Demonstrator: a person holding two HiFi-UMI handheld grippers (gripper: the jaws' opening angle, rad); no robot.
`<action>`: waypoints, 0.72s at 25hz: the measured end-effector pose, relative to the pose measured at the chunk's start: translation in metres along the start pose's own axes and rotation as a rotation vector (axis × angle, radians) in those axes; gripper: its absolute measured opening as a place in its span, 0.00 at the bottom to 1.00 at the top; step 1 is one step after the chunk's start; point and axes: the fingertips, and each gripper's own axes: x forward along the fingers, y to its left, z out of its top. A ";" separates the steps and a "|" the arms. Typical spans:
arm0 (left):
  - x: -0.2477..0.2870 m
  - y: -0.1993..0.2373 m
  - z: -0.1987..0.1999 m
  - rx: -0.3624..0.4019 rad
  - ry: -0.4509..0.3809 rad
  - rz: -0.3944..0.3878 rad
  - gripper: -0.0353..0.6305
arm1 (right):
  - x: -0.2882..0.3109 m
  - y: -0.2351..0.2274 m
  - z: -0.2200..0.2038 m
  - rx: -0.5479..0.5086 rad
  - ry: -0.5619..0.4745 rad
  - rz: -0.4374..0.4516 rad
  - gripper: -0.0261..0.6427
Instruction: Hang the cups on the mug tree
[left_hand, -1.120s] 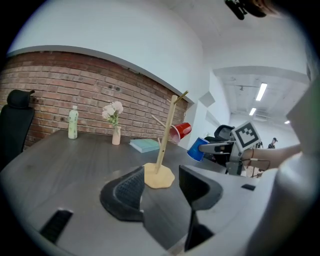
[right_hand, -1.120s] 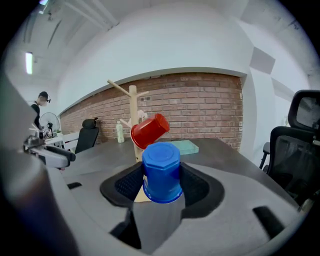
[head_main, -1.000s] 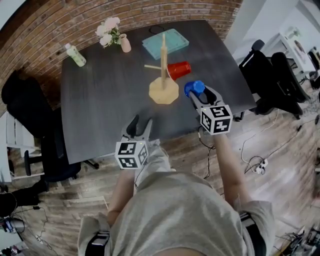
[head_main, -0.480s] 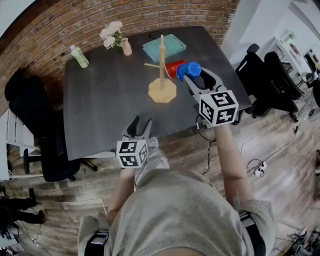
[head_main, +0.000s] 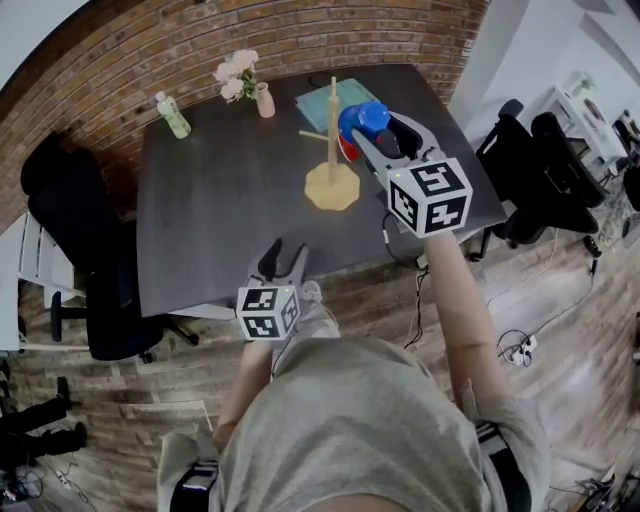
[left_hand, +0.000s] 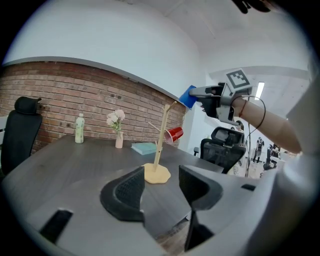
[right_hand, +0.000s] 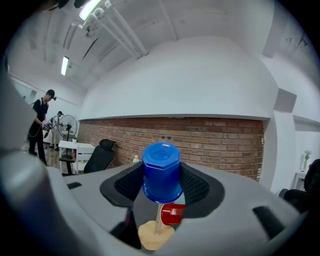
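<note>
My left tongs (head_main: 284, 259) are hovering open and empty at the near edge of the dark surface (head_main: 220, 210). My right tongs (right_hand: 162, 186) are gripping the blue cup (right_hand: 161, 172) by its sides, holding it up in the air close to the top of the wooden mug tree (head_main: 332, 135) without touching it. The red cup (left_hand: 174, 134) is hanging on one of the tree's pegs, lower down. Farther back, a teal tray (head_main: 312, 98), a vase of flowers (head_main: 264, 100) and a bottle (head_main: 177, 118) are standing near the brick wall (head_main: 150, 40).
</note>
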 end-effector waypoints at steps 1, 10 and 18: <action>-0.001 0.001 0.000 0.000 -0.001 0.001 0.37 | 0.002 0.002 0.002 -0.003 -0.003 0.004 0.38; -0.003 0.006 -0.001 -0.012 -0.004 0.010 0.37 | 0.024 0.021 -0.004 -0.007 0.026 0.044 0.38; -0.002 0.010 -0.004 -0.017 0.008 0.020 0.37 | 0.041 0.027 -0.022 -0.031 0.069 0.049 0.39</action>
